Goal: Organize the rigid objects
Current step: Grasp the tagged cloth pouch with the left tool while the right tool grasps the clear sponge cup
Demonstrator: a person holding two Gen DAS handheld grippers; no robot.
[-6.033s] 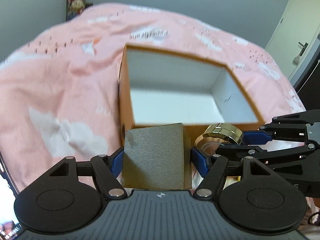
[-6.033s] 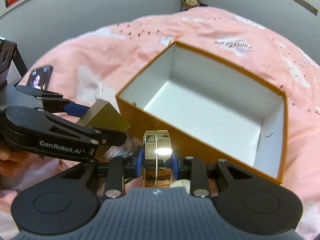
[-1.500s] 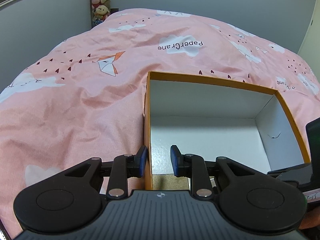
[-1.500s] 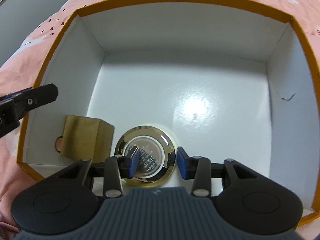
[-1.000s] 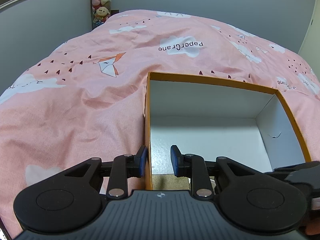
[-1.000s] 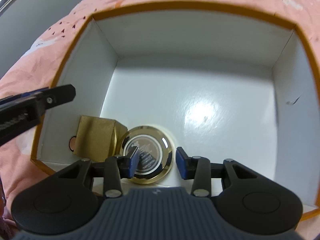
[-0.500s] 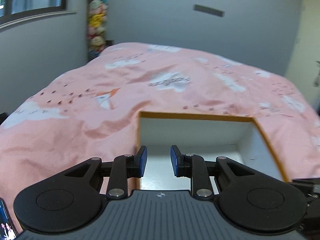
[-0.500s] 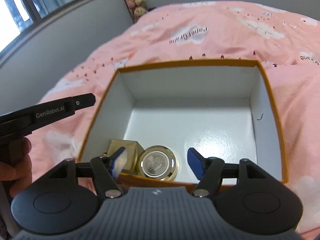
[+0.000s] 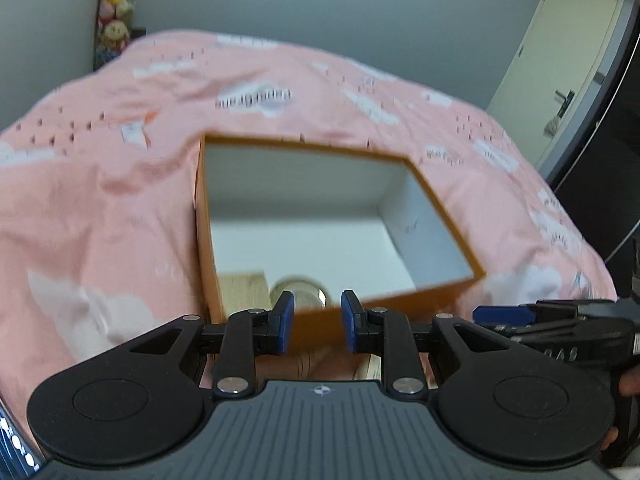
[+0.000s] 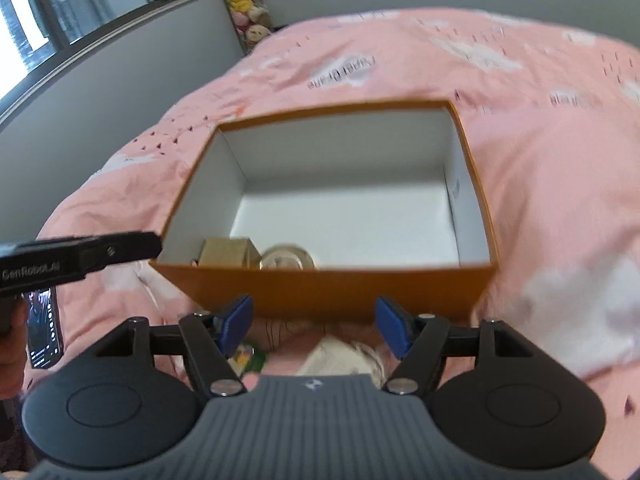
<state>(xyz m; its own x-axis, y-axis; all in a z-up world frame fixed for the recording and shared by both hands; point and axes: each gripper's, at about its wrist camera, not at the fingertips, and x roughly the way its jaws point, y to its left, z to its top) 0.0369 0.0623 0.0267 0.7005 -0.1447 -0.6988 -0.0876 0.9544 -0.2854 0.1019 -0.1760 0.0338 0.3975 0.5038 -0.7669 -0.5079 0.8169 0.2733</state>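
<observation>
Gold cube (image 10: 229, 253) and round tin (image 10: 286, 259) in orange box (image 10: 320, 286); left tool (image 9: 316, 322) narrow, empty; right tool (image 10: 316, 330) opening, empty.

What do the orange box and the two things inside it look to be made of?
Orange box: likely rigid cardboard, with matte orange outside, white inside and thin straight walls. Gold cube: probably card or paper-wrapped, dull gold with crisp edges. Round tin: apparently metal, with a shiny gold rim, though blurred.

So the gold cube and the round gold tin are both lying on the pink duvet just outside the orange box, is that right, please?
Not quite. The gold cube and the round gold tin lie side by side inside the orange box, against its near wall, not out on the pink duvet. The right wrist view shows them over the box's near edge.
</observation>
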